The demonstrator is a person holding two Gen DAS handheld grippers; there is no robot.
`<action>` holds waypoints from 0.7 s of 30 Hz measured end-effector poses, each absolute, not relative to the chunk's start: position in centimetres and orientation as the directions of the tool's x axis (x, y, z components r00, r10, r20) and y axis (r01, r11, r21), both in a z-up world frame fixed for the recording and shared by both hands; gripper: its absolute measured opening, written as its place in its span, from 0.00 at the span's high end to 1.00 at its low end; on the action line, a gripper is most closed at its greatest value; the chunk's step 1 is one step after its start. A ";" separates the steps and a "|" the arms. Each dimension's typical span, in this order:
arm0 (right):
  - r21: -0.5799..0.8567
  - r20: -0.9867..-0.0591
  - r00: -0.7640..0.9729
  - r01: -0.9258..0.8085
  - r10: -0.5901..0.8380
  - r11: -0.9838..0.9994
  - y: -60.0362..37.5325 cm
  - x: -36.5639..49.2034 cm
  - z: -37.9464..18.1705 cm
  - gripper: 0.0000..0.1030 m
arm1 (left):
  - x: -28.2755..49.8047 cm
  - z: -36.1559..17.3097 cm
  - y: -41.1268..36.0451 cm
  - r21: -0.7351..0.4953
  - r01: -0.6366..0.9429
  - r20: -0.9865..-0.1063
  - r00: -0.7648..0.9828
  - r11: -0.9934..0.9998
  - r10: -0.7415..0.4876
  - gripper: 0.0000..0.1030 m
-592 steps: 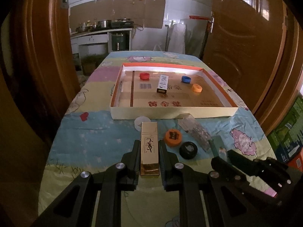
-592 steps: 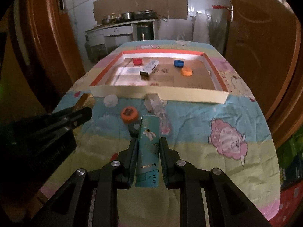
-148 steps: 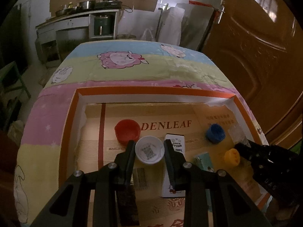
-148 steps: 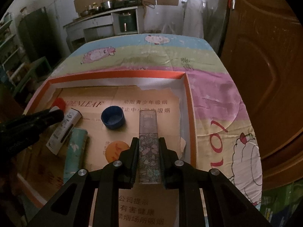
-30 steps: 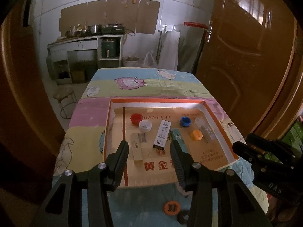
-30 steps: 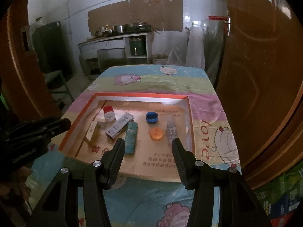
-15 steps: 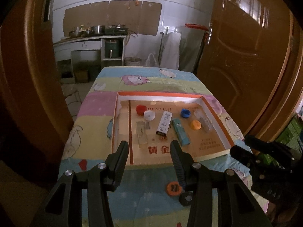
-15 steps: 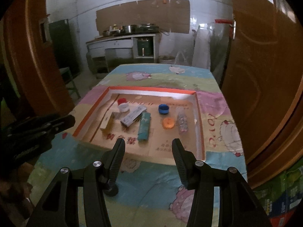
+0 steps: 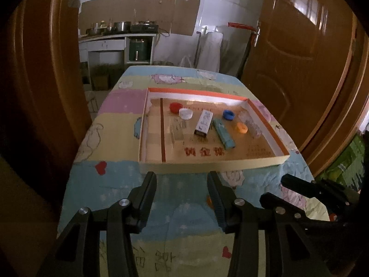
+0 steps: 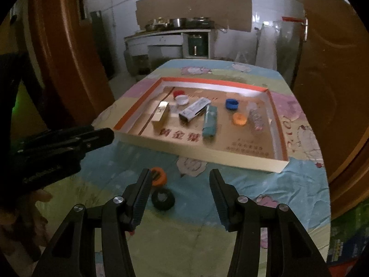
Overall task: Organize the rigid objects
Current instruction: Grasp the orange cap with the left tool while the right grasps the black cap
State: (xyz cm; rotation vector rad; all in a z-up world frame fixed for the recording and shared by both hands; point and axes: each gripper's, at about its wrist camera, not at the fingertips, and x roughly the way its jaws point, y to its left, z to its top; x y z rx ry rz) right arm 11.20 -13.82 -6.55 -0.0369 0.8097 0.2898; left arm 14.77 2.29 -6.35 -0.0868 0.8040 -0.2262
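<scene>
holding my right gripper (image 10: 180, 184) with its jaws standing apart and nothing between them, i am looking down along the fingers at the two caps that are lying on the tablecloth (image 10: 230, 180) outside the box. the black cap (image 10: 162, 199) is sitting just ahead of my left-hand finger, slightly inside the gap, and the orange cap (image 10: 158, 176) is lying just beyond it, partly tucked behind that same fingertip. both are round, so i am not having to line up with any long axis; i am only needing to slide a little leftward to centre one between the pads. my left gripper (image 9: 182, 182) is also standing apart and empty, hovering over the cloth just short of the near wall of the cardboard tray (image 9: 207, 167). from that side i am seeing only a sliver of the orange cap (image 9: 208, 200), hidden behind the right-hand finger, and the black one is not showing at all. i am judging the right hand the better placed for the black cap, and the left perhaps for the orange. the tray, already holding small boxes and other caps, is lying straight ahead, beyond both.
</scene>
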 end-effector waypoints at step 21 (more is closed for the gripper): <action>0.002 -0.765 0.606 -0.338 0.220 0.941 -10.7 12.0 -12.9 0.49 | 14.2 -9.7 2.2 -0.182 0.205 -0.736 0.620 0.962 -0.271 0.56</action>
